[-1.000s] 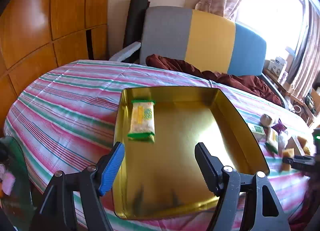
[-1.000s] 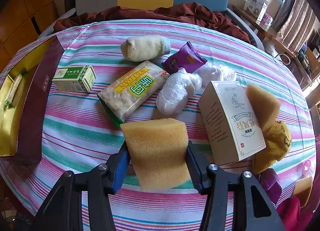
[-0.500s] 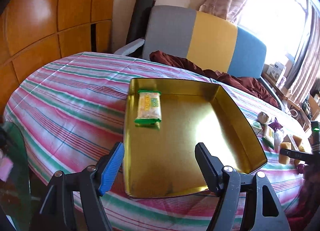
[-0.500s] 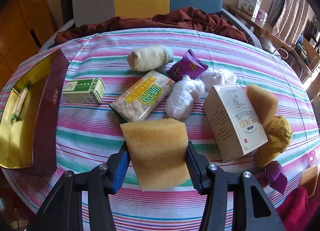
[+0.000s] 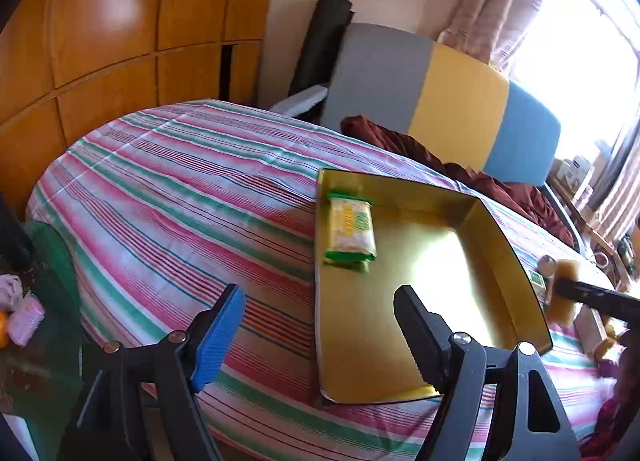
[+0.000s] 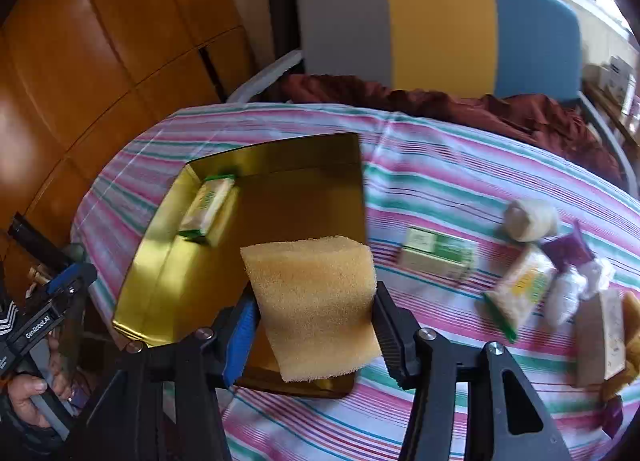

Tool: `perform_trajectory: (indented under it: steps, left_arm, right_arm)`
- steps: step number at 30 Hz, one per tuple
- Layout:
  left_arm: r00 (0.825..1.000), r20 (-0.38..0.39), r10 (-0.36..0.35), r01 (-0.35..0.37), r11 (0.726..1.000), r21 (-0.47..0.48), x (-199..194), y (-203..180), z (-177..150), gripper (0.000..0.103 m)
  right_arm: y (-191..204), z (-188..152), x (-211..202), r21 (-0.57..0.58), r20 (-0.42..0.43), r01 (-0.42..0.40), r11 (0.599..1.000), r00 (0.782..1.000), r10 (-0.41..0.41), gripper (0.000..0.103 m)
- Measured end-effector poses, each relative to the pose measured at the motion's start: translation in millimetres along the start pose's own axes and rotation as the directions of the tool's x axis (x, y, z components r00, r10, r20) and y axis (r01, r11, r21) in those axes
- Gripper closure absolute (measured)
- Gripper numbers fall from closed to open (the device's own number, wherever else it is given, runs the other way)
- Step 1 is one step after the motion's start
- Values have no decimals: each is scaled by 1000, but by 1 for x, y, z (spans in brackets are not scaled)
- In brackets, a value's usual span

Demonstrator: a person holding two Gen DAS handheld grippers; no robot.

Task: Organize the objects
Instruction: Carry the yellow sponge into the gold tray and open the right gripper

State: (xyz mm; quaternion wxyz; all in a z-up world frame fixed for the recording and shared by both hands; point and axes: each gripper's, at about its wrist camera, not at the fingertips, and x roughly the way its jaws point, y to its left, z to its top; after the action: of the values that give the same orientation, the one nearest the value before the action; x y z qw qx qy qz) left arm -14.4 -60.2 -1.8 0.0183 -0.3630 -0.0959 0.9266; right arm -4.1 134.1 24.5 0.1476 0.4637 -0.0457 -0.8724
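Note:
A gold tray [image 5: 516, 277] [image 6: 160, 269] lies on the striped table with one green-and-yellow snack pack [image 5: 350, 227] [image 6: 206, 203] in its far left corner. My right gripper [image 6: 312, 317] is shut on a yellow sponge [image 6: 316, 301] and holds it above the tray's near right part; the sponge also shows in the left wrist view [image 5: 566, 281]. My left gripper [image 5: 320, 337] is open and empty, at the tray's near left edge, and shows in the right wrist view [image 6: 60, 285].
On the table right of the tray lie a green box [image 6: 438, 257], a cream roll [image 6: 530, 219], a snack pack [image 6: 520, 287], a purple packet [image 6: 568, 249], white wrapped bundles [image 6: 572, 293] and a tall carton [image 6: 604, 341]. A grey, yellow and blue chair [image 6: 436, 25] stands behind.
My right gripper has carried the sponge left, from over the loose items to over the tray. My left gripper has pulled back and to the left, off the tray's middle.

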Motion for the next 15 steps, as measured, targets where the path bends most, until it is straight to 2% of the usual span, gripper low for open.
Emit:
perform_trajectory:
  steps: [2, 9, 11, 12, 13, 15]
  left_arm:
    - [1000, 3, 10, -10, 1000, -15, 0, 8, 1, 25]
    - [999, -17, 32, -33, 998, -52, 6, 29, -1, 21]
    - [999, -20, 37, -38, 998, -56, 7, 32, -2, 21]
    - [999, -21, 37, -38, 998, -57, 8, 32, -2, 21]
    - [999, -21, 37, -39, 998, -57, 9, 32, -3, 20]
    - [999, -27, 36, -38, 998, -54, 11, 32, -5, 19]
  right_arm:
    - [25, 3, 22, -28, -37, -61, 998, 998, 60, 47]
    - [89, 7, 90, -59, -134, -181, 982, 976, 172, 42]
    - [97, 6, 99, -54, -142, -214, 975, 969, 204, 25]
    - [100, 7, 102, -52, -142, -220, 974, 967, 211, 11]
    - [102, 7, 102, -50, -135, -224, 973, 967, 216, 1]
    - [103, 8, 102, -50, -119, -228, 972, 968, 221, 0]
